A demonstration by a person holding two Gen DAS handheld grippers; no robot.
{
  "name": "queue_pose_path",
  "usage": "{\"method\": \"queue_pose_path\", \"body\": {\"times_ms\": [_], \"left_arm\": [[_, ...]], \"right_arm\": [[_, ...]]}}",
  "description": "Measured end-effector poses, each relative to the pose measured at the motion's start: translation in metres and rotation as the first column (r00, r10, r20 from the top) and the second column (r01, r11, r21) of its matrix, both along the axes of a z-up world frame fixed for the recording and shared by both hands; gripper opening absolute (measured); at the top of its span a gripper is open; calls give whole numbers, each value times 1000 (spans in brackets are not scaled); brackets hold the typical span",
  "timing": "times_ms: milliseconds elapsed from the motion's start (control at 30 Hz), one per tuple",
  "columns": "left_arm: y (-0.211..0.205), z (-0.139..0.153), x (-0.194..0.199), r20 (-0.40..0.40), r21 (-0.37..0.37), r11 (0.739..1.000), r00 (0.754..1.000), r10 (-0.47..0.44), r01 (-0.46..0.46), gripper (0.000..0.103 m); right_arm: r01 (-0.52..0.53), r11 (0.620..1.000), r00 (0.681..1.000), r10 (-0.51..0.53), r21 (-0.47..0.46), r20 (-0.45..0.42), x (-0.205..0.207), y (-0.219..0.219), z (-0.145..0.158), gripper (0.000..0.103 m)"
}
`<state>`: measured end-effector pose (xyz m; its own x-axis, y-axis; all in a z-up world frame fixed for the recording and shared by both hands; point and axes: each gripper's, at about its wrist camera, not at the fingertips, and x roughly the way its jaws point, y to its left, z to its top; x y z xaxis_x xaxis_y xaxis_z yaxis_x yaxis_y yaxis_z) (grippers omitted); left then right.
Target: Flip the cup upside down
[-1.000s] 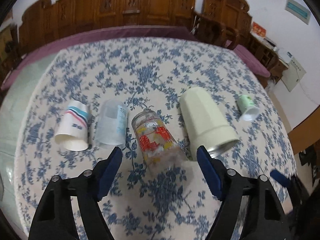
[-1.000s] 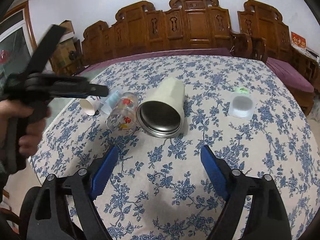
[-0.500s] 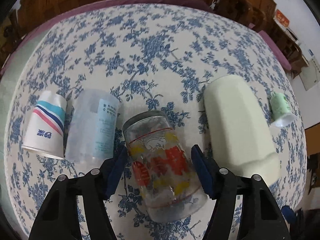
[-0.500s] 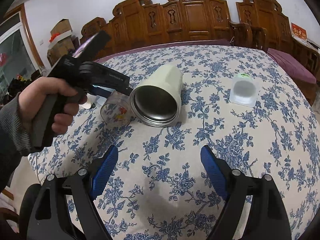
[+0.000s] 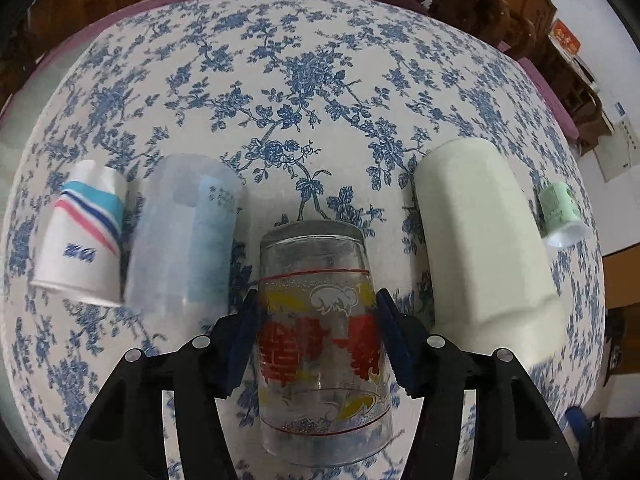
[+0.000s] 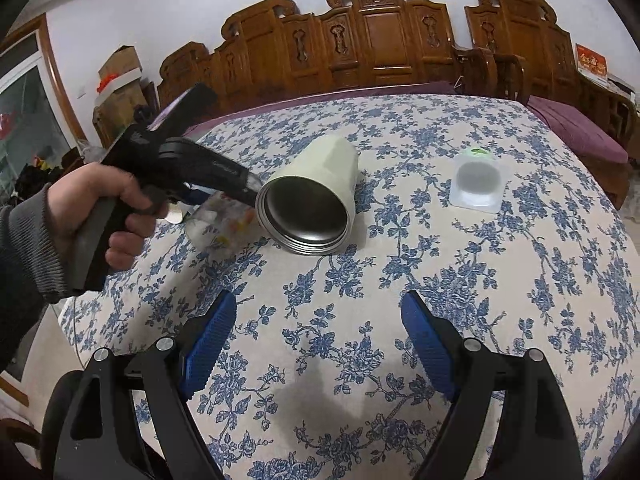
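Note:
A clear glass cup with red and yellow print lies on its side on the flowered tablecloth, mouth toward the camera. My left gripper has its blue pads against both sides of the glass. In the right wrist view the glass shows under the hand-held left gripper. My right gripper is open and empty over the near part of the table.
Lying in a row: a striped paper cup, a frosted plastic cup, a large cream tumbler and a small green-labelled cup. Carved wooden chairs stand behind the table.
My left gripper moved forward and down over the glass cup and its jaws closed in from wide open onto its sides. The right gripper stayed still.

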<state>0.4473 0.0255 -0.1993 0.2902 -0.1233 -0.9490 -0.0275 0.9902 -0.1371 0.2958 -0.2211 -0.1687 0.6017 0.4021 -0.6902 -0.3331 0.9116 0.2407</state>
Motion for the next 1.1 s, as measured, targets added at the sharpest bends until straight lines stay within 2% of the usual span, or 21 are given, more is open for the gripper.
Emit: {"method": "queue_pose_path", "body": {"times_ms": [300, 567, 733, 900, 967, 1067, 1100], "left_arm": [[-17, 31, -67, 72, 10, 995, 993, -98, 97, 55], [-51, 15, -117, 86, 13, 985, 981, -171, 171, 55], [-57, -8, -122, 53, 13, 983, 981, -185, 185, 55], [-52, -14, -120, 39, 13, 984, 983, -180, 179, 56], [-50, -10, -122, 42, 16, 985, 984, -172, 171, 56], [-41, 8, -131, 95, 8, 986, 981, -167, 167, 56], [-35, 15, -135, 112, 3, 987, 981, -159, 160, 59]], "right_arm": [[43, 999, 999, -44, 31, 23, -20, -14, 13, 86], [97, 994, 994, -99, 41, 44, -37, -38, 22, 86], [131, 991, 991, -132, 34, 36, -40, -49, 21, 86], [130, 991, 991, -130, 12, 37, -45, -48, 23, 86], [125, 992, 992, -125, 1, 34, -46, -45, 23, 86], [119, 993, 992, -119, -9, 38, -46, -41, 27, 86], [115, 993, 993, -114, -14, 42, -47, -38, 28, 86]]}}
